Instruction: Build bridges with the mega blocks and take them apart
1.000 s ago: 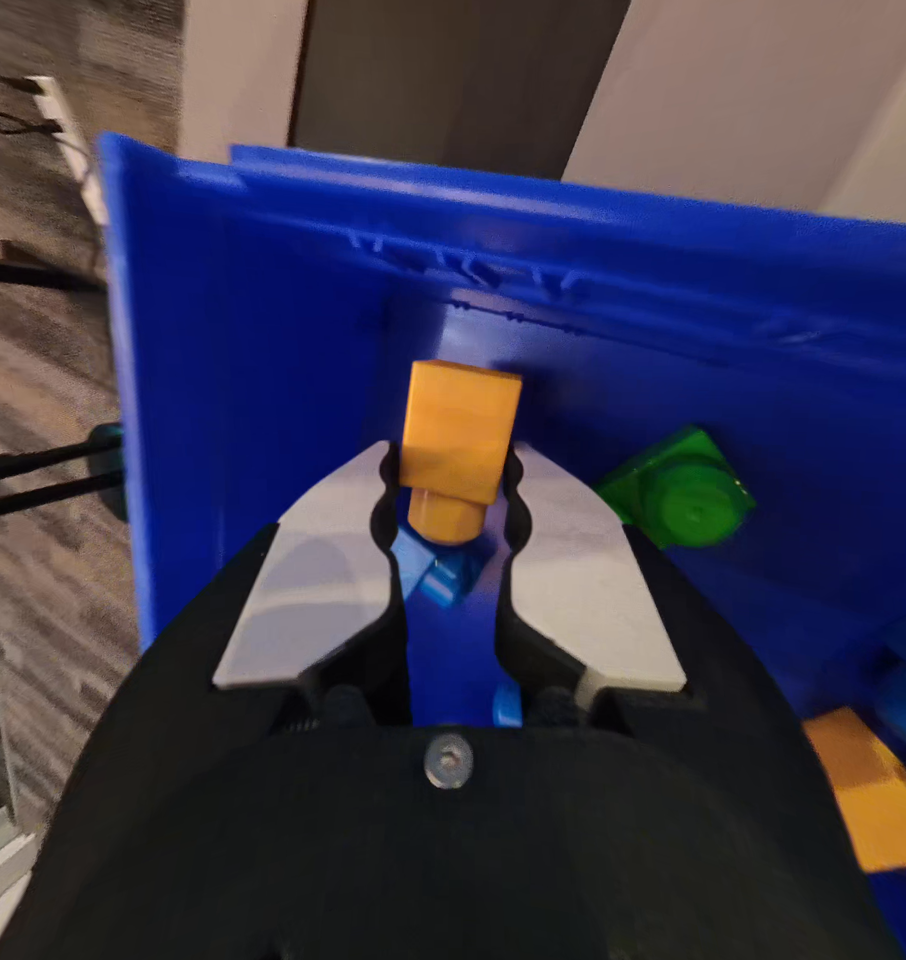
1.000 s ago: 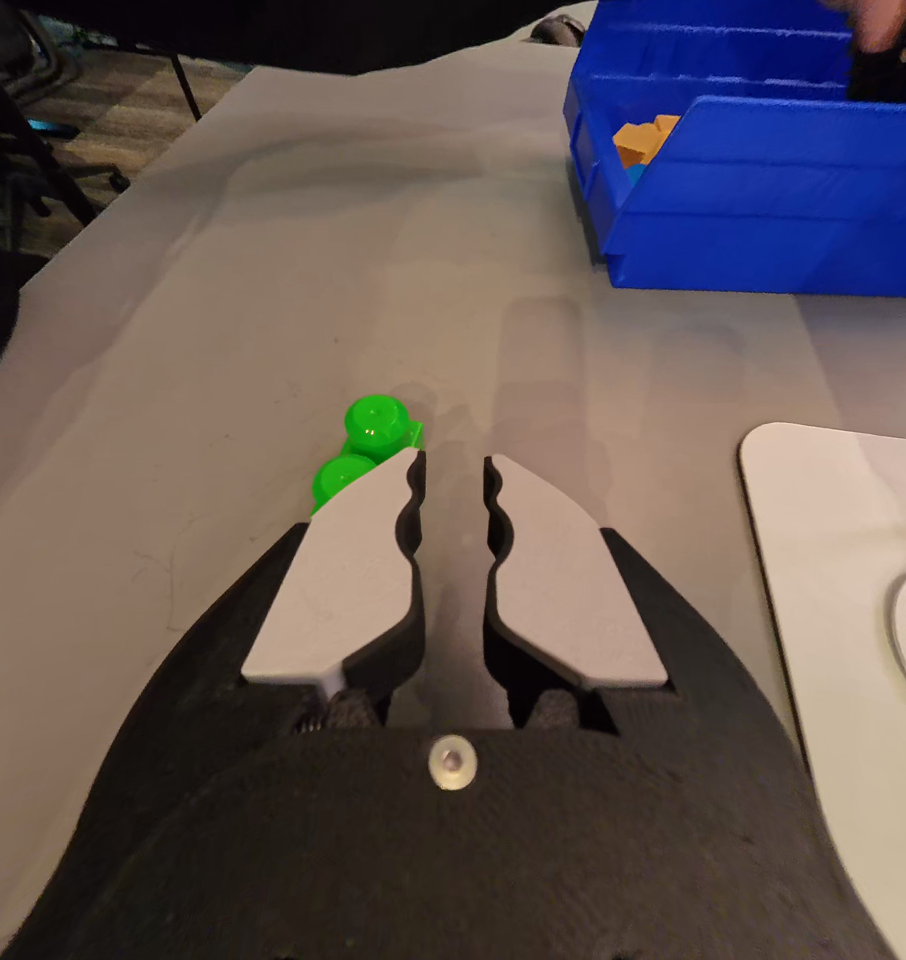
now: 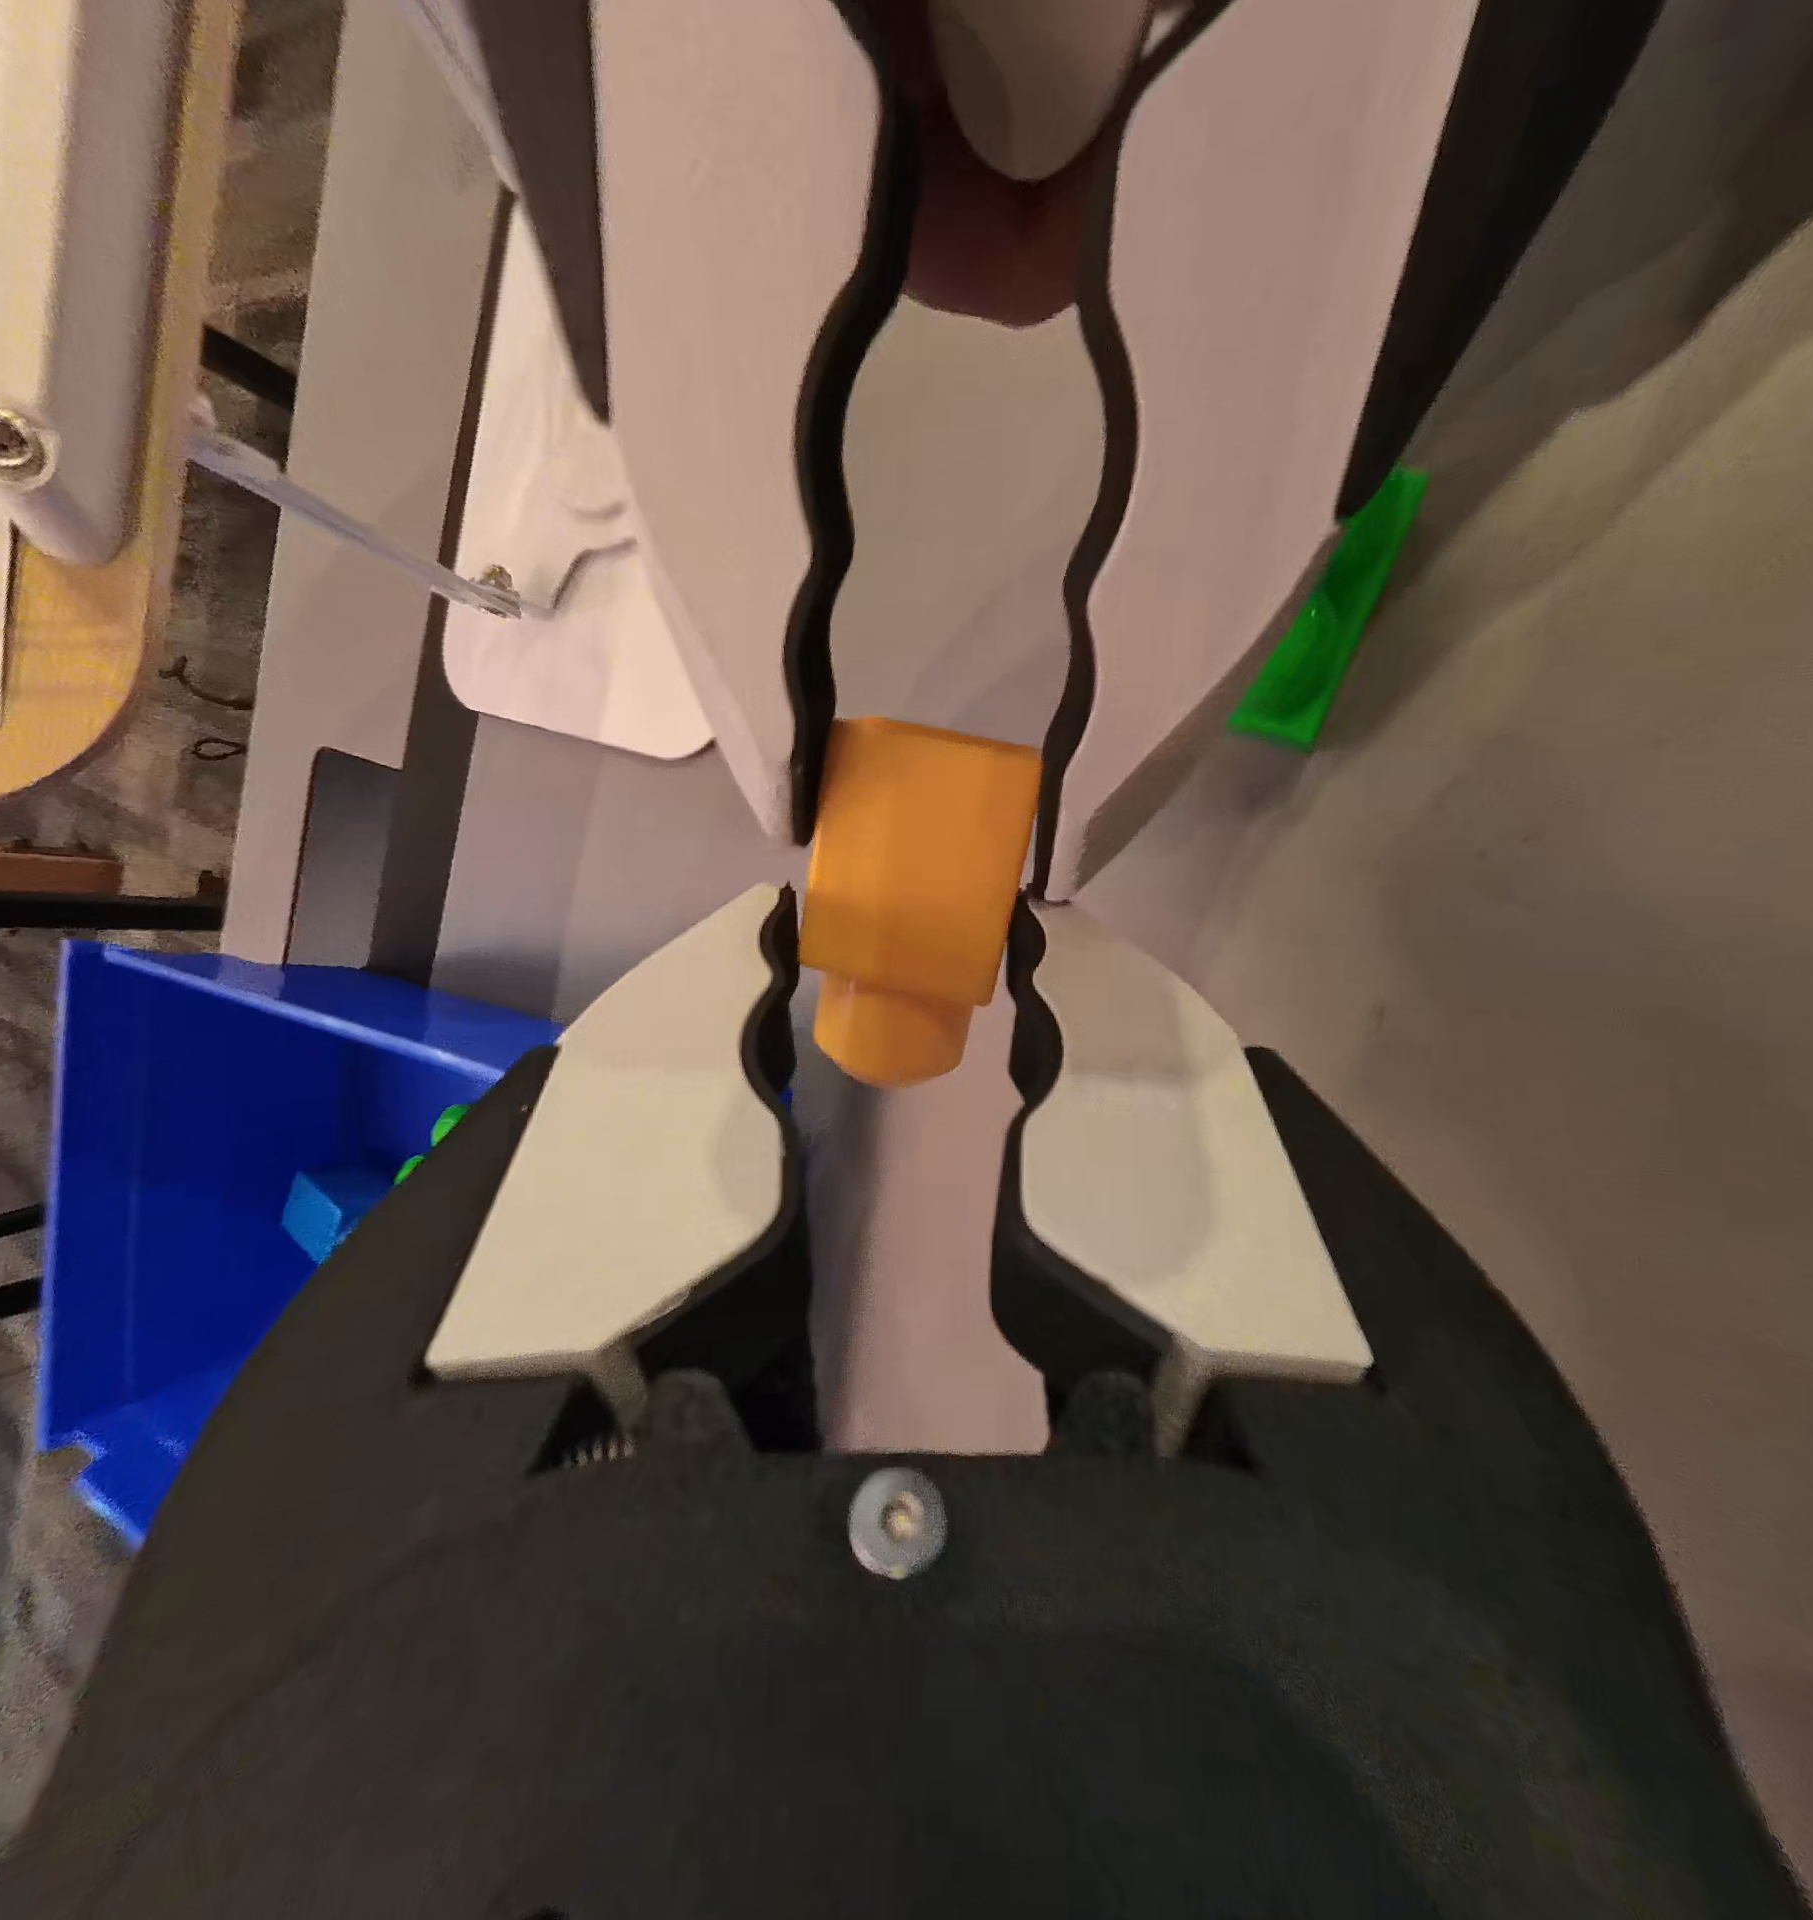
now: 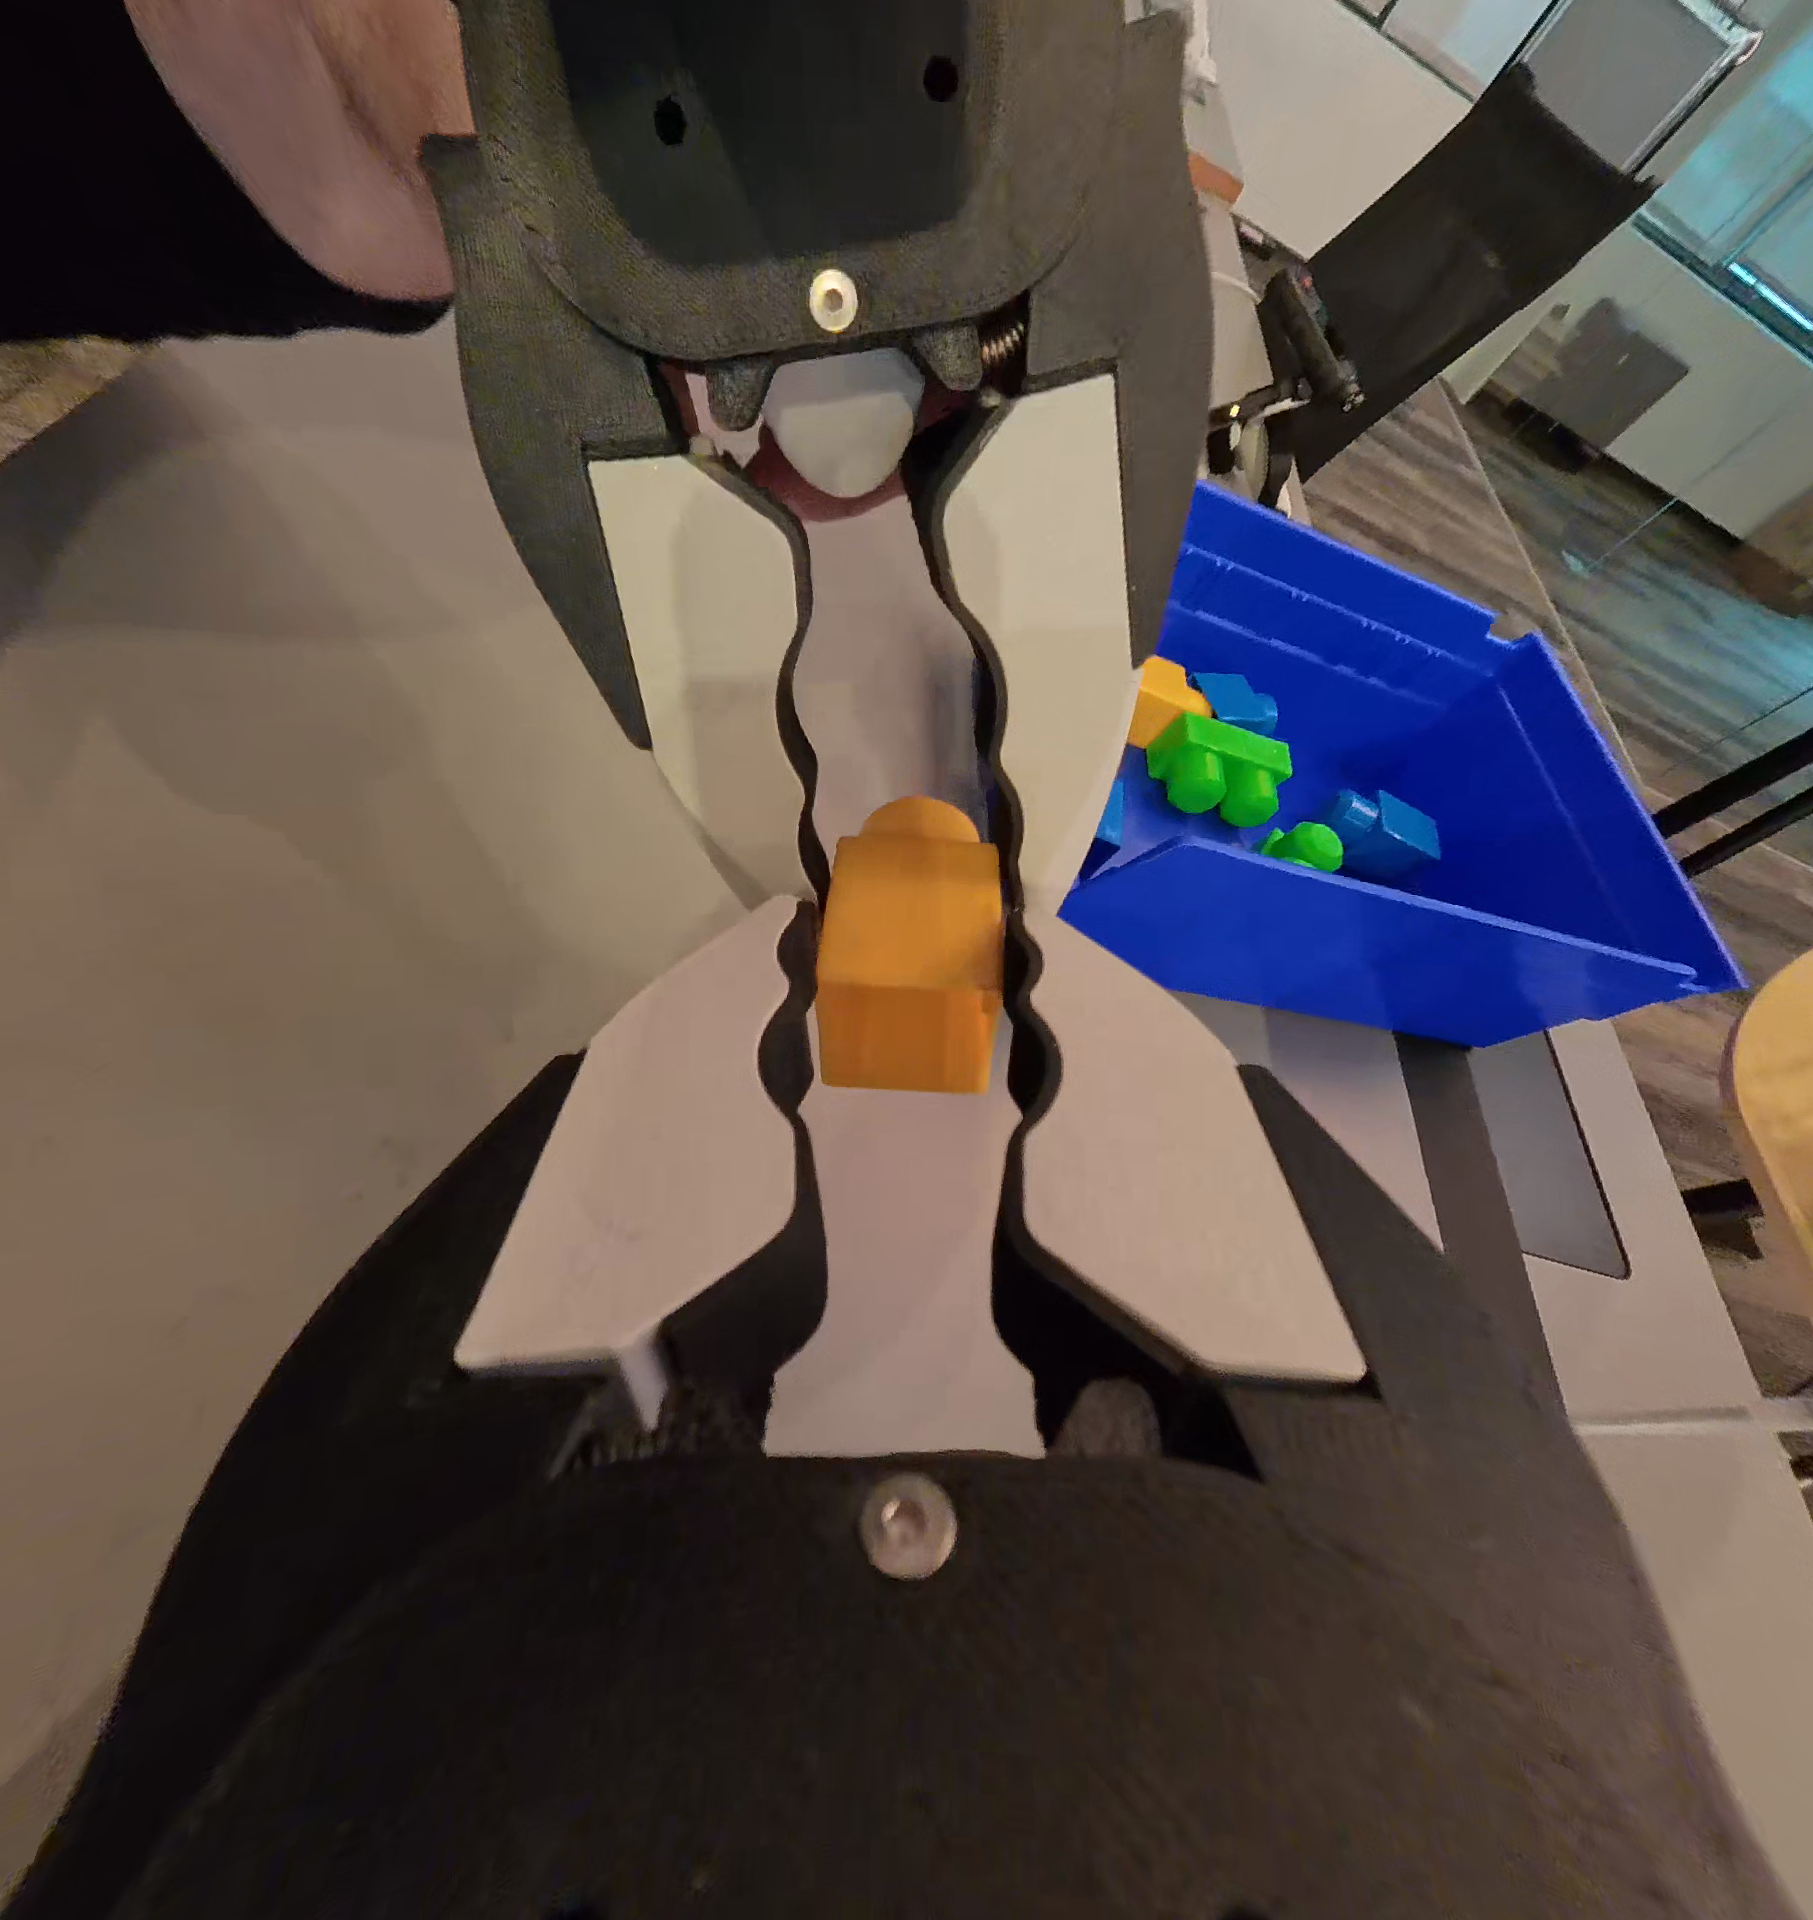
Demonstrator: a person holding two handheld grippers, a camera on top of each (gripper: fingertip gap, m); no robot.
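An orange one-stud block (image 3: 912, 883) hangs above the grey table between both grippers, which meet tip to tip. My left gripper (image 3: 907, 920) is shut on the block's stud end, with both pads pressing its sides. My right gripper (image 3: 923, 821) comes in from the top of the left wrist view and grips the far end. In the right wrist view my right gripper (image 4: 907, 930) is shut on the same orange block (image 4: 907, 966), and the left gripper (image 4: 907, 878) reaches in from above. A green block (image 3: 1317, 634) lies on the table (image 3: 1556, 935) to the right.
A blue bin (image 4: 1401, 935) stands on the table beside the grippers and holds green (image 4: 1219, 769), blue (image 4: 1385, 831) and orange (image 4: 1162, 696) blocks; it also shows in the left wrist view (image 3: 206, 1143). A light wooden round table (image 4: 1806, 1091) stands at the right. A person's hand (image 4: 289, 135) holds the left gripper. Only a small space, under 4 cm, lies between the two pairs of fingers.
My left gripper lifted the orange block out of the blue bin and carried it over the table. My right gripper left the green block, opened wider and shut on the orange block's other end.
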